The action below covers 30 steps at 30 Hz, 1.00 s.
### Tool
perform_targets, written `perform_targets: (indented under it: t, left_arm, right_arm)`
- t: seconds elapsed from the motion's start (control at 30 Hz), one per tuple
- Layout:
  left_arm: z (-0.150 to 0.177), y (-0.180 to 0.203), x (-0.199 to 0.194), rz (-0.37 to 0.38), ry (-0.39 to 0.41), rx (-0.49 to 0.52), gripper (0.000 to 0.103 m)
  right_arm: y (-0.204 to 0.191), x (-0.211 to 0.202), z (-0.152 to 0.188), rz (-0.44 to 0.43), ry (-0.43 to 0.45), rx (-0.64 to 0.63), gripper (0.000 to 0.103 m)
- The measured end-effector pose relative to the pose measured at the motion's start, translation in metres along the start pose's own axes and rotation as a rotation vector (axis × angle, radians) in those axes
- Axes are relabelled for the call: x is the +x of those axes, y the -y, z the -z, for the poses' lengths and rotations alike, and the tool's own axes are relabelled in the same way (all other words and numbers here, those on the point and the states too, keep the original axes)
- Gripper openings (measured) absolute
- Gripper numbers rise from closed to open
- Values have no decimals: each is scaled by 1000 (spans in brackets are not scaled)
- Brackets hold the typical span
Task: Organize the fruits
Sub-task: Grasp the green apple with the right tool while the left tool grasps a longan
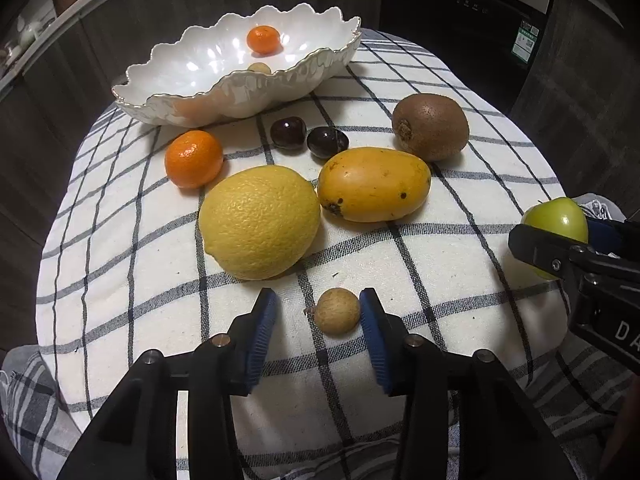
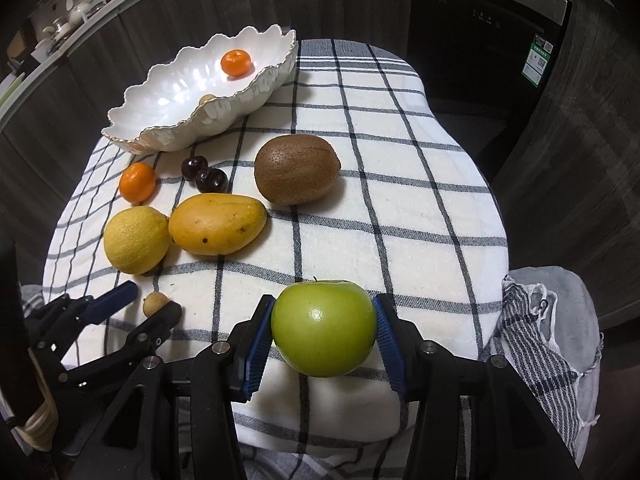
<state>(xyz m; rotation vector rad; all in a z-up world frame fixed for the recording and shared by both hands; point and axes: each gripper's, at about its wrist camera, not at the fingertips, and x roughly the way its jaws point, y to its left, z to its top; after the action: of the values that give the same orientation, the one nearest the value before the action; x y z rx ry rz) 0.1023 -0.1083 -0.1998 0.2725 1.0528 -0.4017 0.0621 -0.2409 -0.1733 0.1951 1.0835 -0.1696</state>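
**Fruit on checked cloth, bowl partly filled**

The bowl (image 1: 192, 92), white and scalloped with a gilt rim, stands at the far left of the tabletop. In it: one tangerine (image 1: 263, 39) and one small tan longan (image 1: 258, 67), half hidden by the rim.

The tabletop is covered by a white cloth (image 1: 460, 208) with dark checks. Dark wood panels and a black appliance (image 1: 472, 20) stand behind.

On the cloth: one tangerine (image 1: 194, 159), two cherries (image 1: 306, 137) touching, one kiwi (image 1: 430, 126), one mango (image 1: 374, 184), one lemon (image 1: 259, 222), one longan (image 1: 337, 311).

The left gripper (image 1: 318, 312) is spread around the loose longan; its right pad touches the fruit, its left pad stands clear. The right gripper (image 2: 323, 326) pinches the green apple (image 2: 324, 326) at the near edge.
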Motion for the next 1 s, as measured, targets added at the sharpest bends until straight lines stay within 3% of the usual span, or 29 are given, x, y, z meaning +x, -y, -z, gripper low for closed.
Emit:
perform_targets:
  t: [0.1,0.27,1.0]
  left_arm:
    - [-1,1,1,3,5,3,40]
    - [-1,2,0,23,6,12,27]
    - [1,-18,-19,12,26,-31,27]
  right_arm:
    - [0,0,0,1,-1,0,50]
    - [0,0,0,1,0,-1,50]
    - [-16,-9,-3,7,13,-46,50]
